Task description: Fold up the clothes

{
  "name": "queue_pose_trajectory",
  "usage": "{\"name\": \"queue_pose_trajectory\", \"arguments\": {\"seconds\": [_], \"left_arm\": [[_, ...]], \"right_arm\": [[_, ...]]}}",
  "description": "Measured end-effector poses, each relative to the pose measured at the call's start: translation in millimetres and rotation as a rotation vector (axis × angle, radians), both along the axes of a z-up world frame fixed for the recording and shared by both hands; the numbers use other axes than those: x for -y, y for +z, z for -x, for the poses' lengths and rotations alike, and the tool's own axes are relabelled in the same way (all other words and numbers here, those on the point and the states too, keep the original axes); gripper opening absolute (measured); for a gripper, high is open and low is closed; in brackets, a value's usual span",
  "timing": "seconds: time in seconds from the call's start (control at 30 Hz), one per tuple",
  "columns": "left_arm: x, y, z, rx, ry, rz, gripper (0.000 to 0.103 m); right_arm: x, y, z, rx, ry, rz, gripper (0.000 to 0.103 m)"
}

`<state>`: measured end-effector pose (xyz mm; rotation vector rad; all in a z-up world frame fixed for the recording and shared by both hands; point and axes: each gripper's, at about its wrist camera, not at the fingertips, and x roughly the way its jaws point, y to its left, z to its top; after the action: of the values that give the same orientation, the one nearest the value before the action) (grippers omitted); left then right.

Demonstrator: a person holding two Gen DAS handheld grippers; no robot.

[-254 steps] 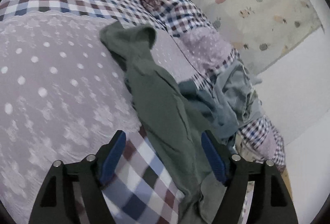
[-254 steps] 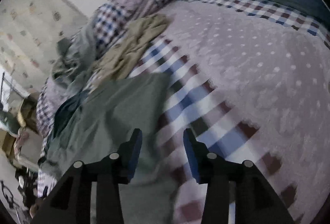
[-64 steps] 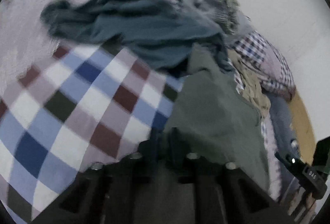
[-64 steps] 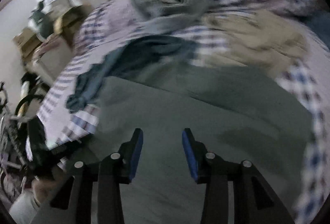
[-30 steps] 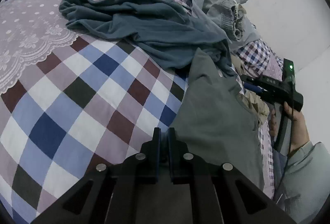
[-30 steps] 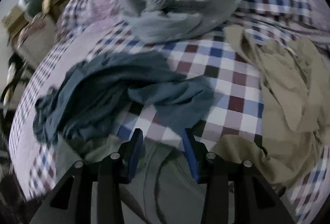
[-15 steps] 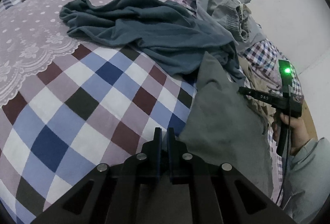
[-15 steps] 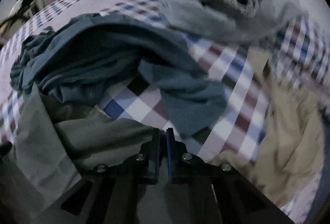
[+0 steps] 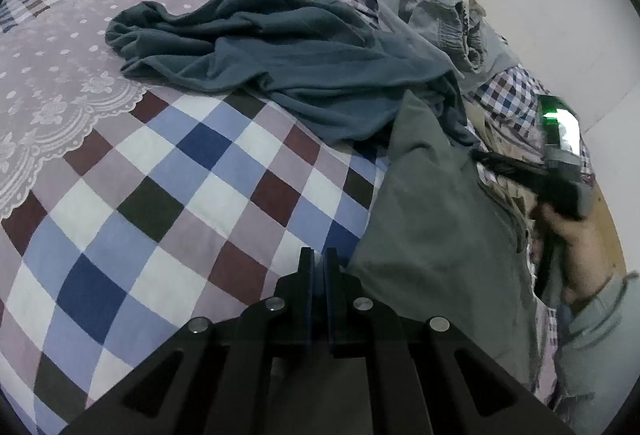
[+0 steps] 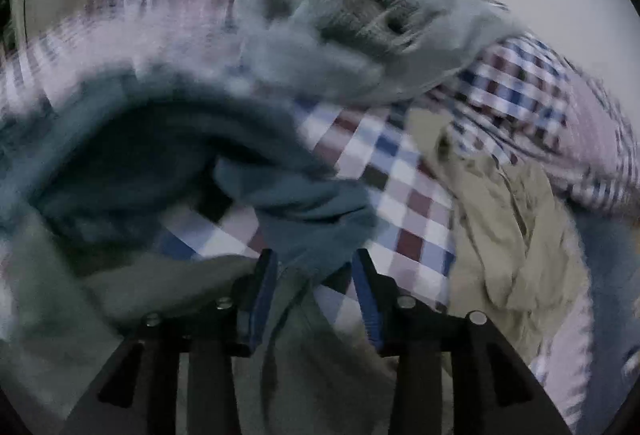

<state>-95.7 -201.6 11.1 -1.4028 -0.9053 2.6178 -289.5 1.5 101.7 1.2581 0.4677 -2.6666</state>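
Note:
A grey-green garment lies on the checked bed cover, its near edge running under my left gripper. That gripper is shut, and the cloth appears pinched between its fingers. In the blurred right wrist view my right gripper stands open, its blue pads on either side of the same grey-green garment, which lies between and beneath them. The left wrist view shows the right gripper at the garment's far edge, held by a hand.
A crumpled teal-blue garment lies just beyond the green one and overlaps it. A pale grey garment is heaped at the bed's far edge. A beige garment lies to the right. Lilac dotted bedding fills the left.
My right gripper was shut half a second ago and now stands open, and its view has blurred with motion. My left gripper stays shut in nearly the same place.

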Motion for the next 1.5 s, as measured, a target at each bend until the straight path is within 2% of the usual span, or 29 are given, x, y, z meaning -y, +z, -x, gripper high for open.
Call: {"name": "queue_pose_trajectory", "arguments": {"seconds": [0.07, 0.13, 0.27, 0.3, 0.33, 0.47, 0.57, 0.63, 0.77, 0.9, 1.0, 1.17, 1.27, 1.37, 1.4, 1.47, 1.5], "left_arm": [[4, 1, -1, -0.003, 0.002, -0.021, 0.011], [9, 5, -5, -0.025, 0.019, -0.035, 0.023], [15, 19, -17, -0.122, 0.073, 0.002, 0.062], [16, 24, -20, -0.154, 0.091, 0.019, 0.069], [18, 29, -22, -0.185, 0.109, 0.032, 0.072], [23, 36, -24, -0.244, 0.147, 0.038, 0.078], [25, 35, -25, -0.250, 0.150, 0.036, 0.078], [23, 34, -28, -0.252, 0.146, 0.044, 0.078], [15, 37, -47, -0.271, 0.110, 0.065, 0.078], [7, 39, -81, -0.293, 0.063, 0.108, 0.078], [-2, 40, -109, -0.298, 0.020, 0.149, 0.079], [-7, 30, -157, -0.244, -0.020, 0.196, 0.079], [-6, 26, -186, -0.207, -0.018, 0.215, 0.079], [-2, 27, -208, -0.193, -0.009, 0.222, 0.079], [0, 27, -215, -0.188, -0.003, 0.220, 0.079], [7, 27, -229, -0.173, 0.017, 0.209, 0.079], [11, 26, -235, -0.166, 0.027, 0.201, 0.079]], "right_arm": [[-26, 32, -28, -0.045, -0.009, 0.100, 0.044], [-54, 65, -61, -0.089, -0.018, 0.178, 0.055], [-125, 121, -144, -0.196, -0.069, 0.312, 0.063], [-145, 132, -169, -0.222, -0.095, 0.350, 0.069], [-166, 141, -192, -0.247, -0.124, 0.389, 0.074], [-235, 150, -285, -0.309, -0.244, 0.486, 0.077], [-275, 132, -355, -0.328, -0.351, 0.495, 0.079], [-291, 107, -394, -0.302, -0.410, 0.506, 0.079], [-303, 41, -443, -0.165, -0.524, 0.592, 0.079], [-290, -7, -468, -0.032, -0.532, 0.672, 0.079], [-268, -24, -475, 0.029, -0.480, 0.676, 0.079], [-229, -44, -486, 0.073, -0.395, 0.550, 0.079], [-206, -48, -499, 0.084, -0.322, 0.411, 0.078], [-197, -57, -513, 0.135, -0.272, 0.373, 0.077], [-194, -62, -515, 0.160, -0.261, 0.346, 0.075], [-190, -71, -518, 0.208, -0.239, 0.318, 0.059], [-188, -74, -520, 0.233, -0.227, 0.317, 0.032]]}}
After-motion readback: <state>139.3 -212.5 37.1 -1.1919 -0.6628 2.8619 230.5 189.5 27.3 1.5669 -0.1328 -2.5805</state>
